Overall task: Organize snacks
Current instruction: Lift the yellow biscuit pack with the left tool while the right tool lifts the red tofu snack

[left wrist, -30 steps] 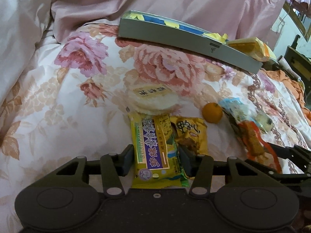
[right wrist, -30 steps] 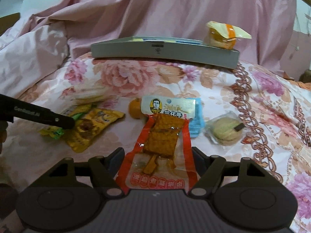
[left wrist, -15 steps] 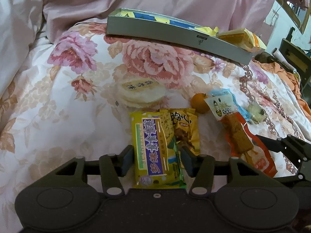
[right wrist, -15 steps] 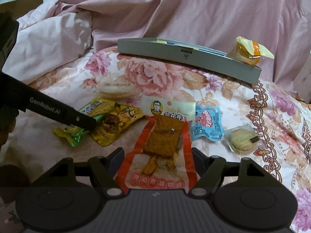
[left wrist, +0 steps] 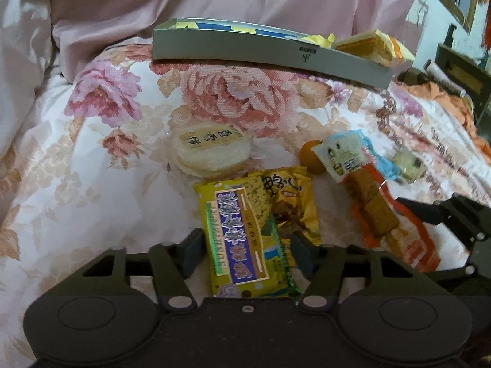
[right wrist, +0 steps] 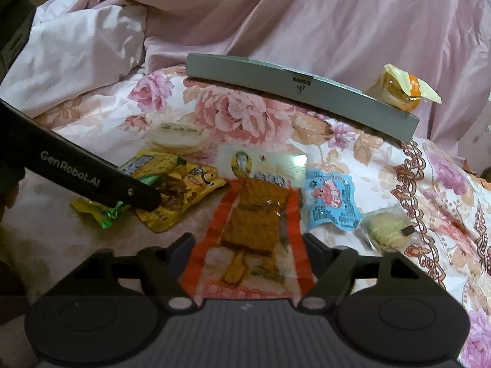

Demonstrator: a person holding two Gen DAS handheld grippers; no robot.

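Observation:
My left gripper (left wrist: 245,247) straddles a yellow and purple snack packet (left wrist: 242,239) lying on the floral quilt. Its jaws are closing, and a gap shows beside the left pad. A yellow bag (left wrist: 291,196) lies partly under that packet. My right gripper (right wrist: 247,245) is shut on an orange and clear packet of brown tofu pieces (right wrist: 254,224), whose edges meet both pads. One left finger (right wrist: 92,178) crosses the right wrist view. A long grey tray (left wrist: 270,52) lies at the back.
A round rice cracker (left wrist: 211,150) and an orange fruit (left wrist: 307,156) lie beyond the packets. A blue packet (right wrist: 330,202) and a wrapped round pastry (right wrist: 386,230) are to the right. A yellow wrapped cake (right wrist: 399,89) sits at the tray's right end. Pink bedding rises behind.
The right gripper carried the orange packet leftward, and it now hides the orange fruit in its view. The left jaws stand a little wider around the yellow packet than a second ago.

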